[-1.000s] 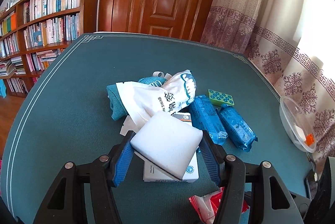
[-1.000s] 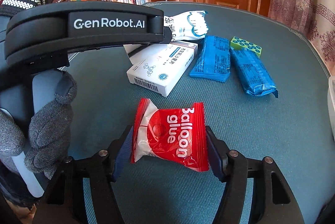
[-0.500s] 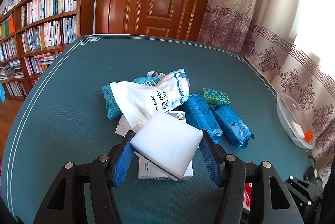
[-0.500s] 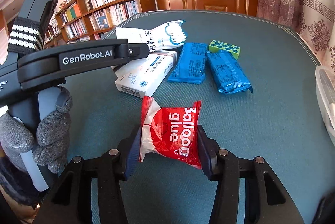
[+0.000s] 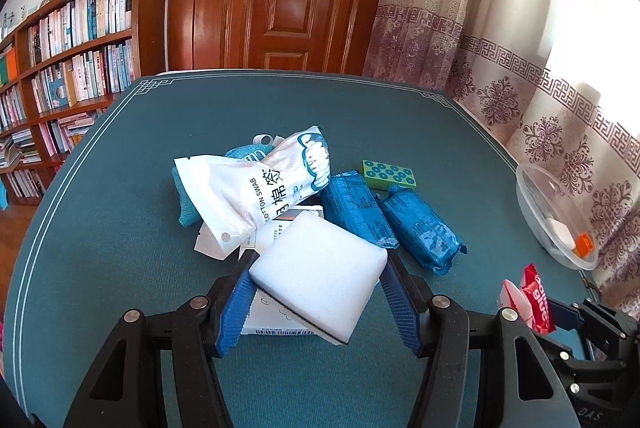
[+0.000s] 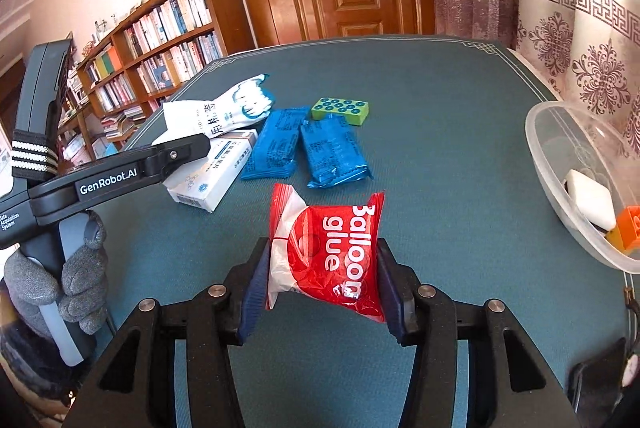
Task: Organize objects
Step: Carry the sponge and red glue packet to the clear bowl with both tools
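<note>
Both tongs loaded: left tongs (image 5: 316, 298) sponge (image 5: 318, 278), right tongs (image 6: 320, 288) balloon glue packet (image 6: 330, 254).

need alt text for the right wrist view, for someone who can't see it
The right gripper grips a red "Balloon glue" plastic packet above a teal cloth-covered table. Beyond lie two blue wrapped packs, a green studded block and a white cardboard box. At right, a clear plastic bowl holds a white sponge block.
</note>
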Motion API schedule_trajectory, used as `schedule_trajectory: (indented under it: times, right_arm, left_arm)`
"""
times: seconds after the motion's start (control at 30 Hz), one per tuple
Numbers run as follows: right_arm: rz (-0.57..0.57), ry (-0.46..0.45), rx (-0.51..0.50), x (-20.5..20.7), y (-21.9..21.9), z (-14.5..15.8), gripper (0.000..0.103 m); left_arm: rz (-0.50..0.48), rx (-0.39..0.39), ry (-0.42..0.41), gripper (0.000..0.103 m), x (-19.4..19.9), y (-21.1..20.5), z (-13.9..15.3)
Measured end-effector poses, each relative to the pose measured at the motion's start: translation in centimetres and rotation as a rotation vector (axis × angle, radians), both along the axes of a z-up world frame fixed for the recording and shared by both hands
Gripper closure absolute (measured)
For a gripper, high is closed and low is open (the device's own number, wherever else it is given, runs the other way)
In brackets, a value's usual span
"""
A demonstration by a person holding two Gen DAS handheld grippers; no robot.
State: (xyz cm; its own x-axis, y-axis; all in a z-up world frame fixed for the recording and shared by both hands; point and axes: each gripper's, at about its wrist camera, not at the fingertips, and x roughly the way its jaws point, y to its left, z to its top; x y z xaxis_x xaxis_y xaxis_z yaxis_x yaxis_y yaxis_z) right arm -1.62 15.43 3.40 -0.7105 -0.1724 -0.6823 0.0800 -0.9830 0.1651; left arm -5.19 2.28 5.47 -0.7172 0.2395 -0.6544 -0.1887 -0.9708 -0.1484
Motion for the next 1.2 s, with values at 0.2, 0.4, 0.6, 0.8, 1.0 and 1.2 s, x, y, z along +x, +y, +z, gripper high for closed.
schedule_trajectory:
  times: [0.2, 0.4, 0.6, 0.8, 1.0, 1.2]
  right_arm:
    - [-0.073, 0.023, -0.019, 0.5, 2.9, 0.5, 0.052]
    - [-0.149, 0.052, -0.026, 1.0, 6.4, 1.4, 0.052]
    - [-0.231, 0.088, -0.006, 1.5, 10.2, 2.8, 0.052]
    - [-0.34, 0.107, 0.015, 1.4, 14.6, 3.6, 0.052]
    - [-0.42, 0.111, 0.038, 0.7, 17.7, 3.7, 0.052]
    - [-0.475, 0.112, 0.067, -0.6, 20.0, 4.0, 0.052]
  left_arm:
    - [-0.027, -0.022, 0.003, 0.039, 0.1, 1.7, 0.3]
    - [-0.069, -0.044, 0.009, 0.039, 0.3, 4.1, 0.7]
    - [-0.12, -0.065, 0.015, 0.039, 0.4, 6.7, 1.0]
    - [-0.168, -0.081, 0.012, 0.039, 0.3, 9.0, 1.0]
    - [-0.209, -0.096, 0.009, 0.039, 0.1, 11.1, 0.9]
    - [-0.239, -0.106, 0.011, 0.039, 0.0, 12.7, 0.9]
